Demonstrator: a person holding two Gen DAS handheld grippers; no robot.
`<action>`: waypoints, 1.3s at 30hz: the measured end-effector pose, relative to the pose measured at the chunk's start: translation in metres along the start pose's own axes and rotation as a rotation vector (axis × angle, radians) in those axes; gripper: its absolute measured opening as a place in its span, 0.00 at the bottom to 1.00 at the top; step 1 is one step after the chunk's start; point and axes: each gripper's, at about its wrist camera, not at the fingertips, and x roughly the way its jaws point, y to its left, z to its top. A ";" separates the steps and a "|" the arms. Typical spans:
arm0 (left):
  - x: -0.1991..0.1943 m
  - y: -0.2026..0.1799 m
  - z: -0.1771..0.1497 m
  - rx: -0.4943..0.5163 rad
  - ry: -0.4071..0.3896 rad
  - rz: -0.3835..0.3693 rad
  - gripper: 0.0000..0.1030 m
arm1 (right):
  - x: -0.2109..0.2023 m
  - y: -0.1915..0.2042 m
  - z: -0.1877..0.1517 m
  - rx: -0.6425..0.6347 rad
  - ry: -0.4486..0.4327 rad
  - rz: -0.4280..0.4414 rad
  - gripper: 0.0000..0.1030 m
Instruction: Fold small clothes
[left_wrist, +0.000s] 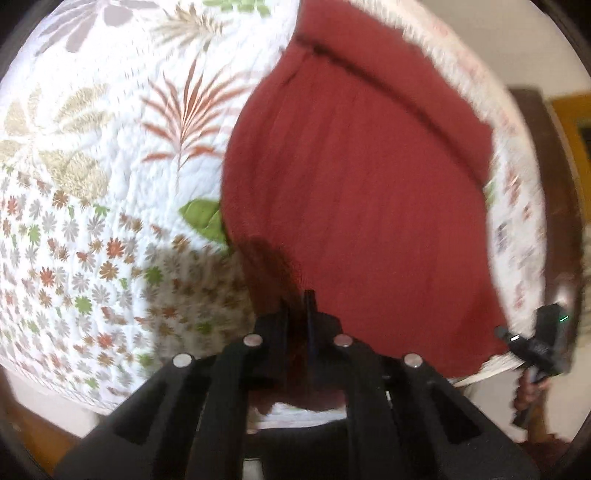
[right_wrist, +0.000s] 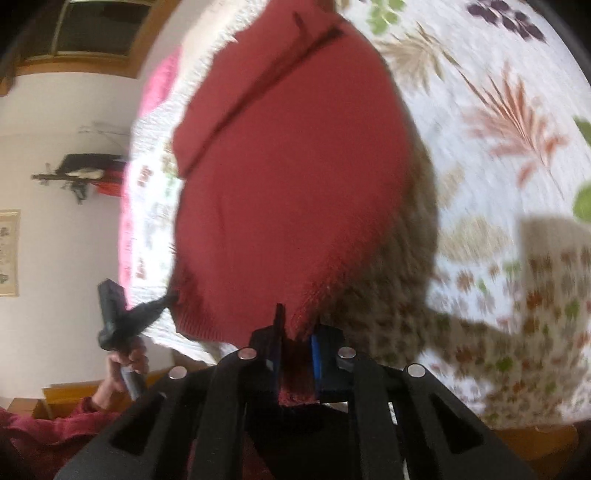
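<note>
A red knitted garment (left_wrist: 362, 192) lies spread on a bed under a floral quilt (left_wrist: 110, 147), near the quilt's edge, as a person works it with a claw in each hand. The left claw (left_wrist: 299, 310) is pressed together on one near corner of the garment, red fabric caught between its fingers. The right claw (right_wrist: 297, 332) pinches the other near corner the same way, with knit bunched between its blue-padded fingers (right_wrist: 316, 354). Seen from the left wrist camera, the right claw (left_wrist: 532, 343) sits at the garment's near right corner; from the right wrist camera, the left claw (right_wrist: 147, 310) bites the near left corner, a hand (right_wrist: 125, 363) gripping its handle.

The garment looks light, soft and limp, likely to sag and stretch instead of holding shape, so corners and the ribbed hem seem the sound places to grip. Both views are blurred, and the near edge appears raised off the quilt, casting a shadow beside it.

The garment's long axis runs away from the claws, from the held hem toward a dark seam line (left_wrist: 388, 85) at its far end. Which end is the neck cannot be told.
</note>
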 end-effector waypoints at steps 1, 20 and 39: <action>-0.004 -0.001 0.003 -0.008 -0.014 -0.010 0.06 | -0.004 0.001 0.007 0.010 -0.009 0.034 0.11; 0.017 0.015 0.185 -0.353 -0.128 -0.015 0.12 | 0.032 -0.020 0.210 0.248 -0.087 0.063 0.25; 0.042 -0.049 0.217 0.199 -0.047 0.254 0.64 | 0.054 0.057 0.210 -0.368 0.024 -0.346 0.70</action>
